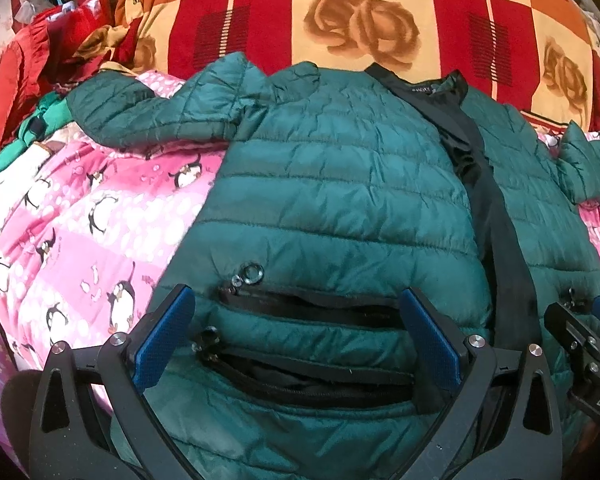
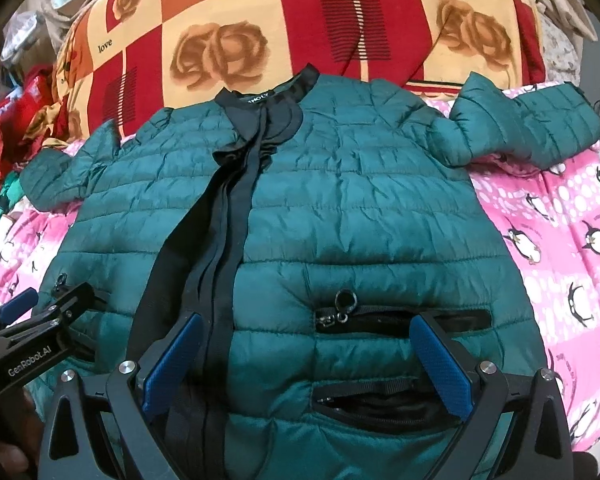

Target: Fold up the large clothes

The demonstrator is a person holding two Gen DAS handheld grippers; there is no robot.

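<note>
Here I held both grippers spread wide, gripping nothing: my left gripper (image 1: 296, 336) and right gripper (image 2: 306, 360) over the green puffer jacket's (image 2: 360, 200) hem, flat on the pink penguin blanket (image 2: 560, 240).

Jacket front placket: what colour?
Black, against the teal-green quilted jacket; the placket shows best in the right wrist view.

Penguin blanket (image 1: 80, 216), rose-print quilt (image 1: 364, 24)
</note>
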